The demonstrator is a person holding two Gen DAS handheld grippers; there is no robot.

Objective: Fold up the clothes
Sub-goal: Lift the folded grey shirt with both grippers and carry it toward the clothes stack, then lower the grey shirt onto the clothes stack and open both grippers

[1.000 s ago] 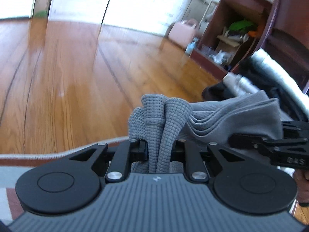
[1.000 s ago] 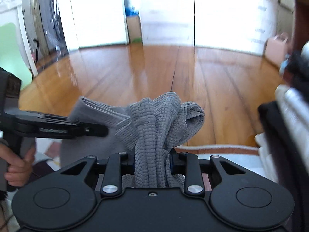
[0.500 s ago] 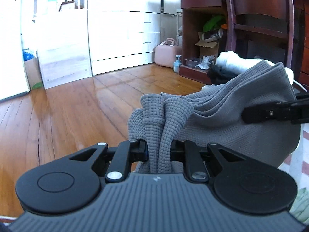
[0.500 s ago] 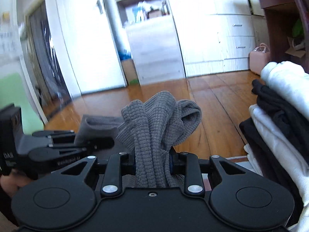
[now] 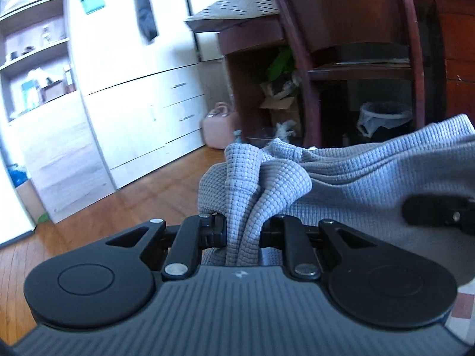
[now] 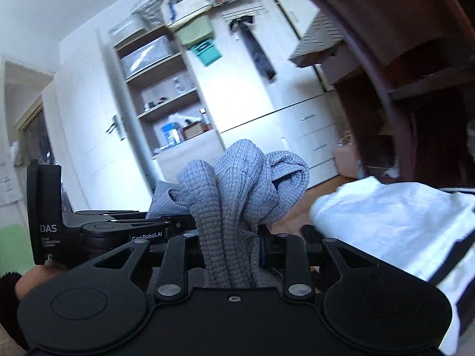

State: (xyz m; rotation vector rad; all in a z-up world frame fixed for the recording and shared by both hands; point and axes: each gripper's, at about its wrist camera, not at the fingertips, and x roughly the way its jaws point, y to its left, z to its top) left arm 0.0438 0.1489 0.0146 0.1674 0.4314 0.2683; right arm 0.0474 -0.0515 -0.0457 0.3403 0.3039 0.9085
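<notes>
The left gripper (image 5: 242, 231) is clamping its 2 fingers (image 5: 215, 230) on a bunched fold of the grey waffle-knit garment (image 5: 356, 178); the right gripper (image 6: 231, 240) is pinching another bunch of the same cloth. The garment is hanging in the air, stretching between the 2 grippers above the wooden floor (image 5: 124, 207). White folded clothes (image 6: 394, 222) are lying just right of the right gripper. A white drawer cabinet (image 5: 142, 118) and dark wooden furniture (image 5: 341, 44) are standing well behind.
</notes>
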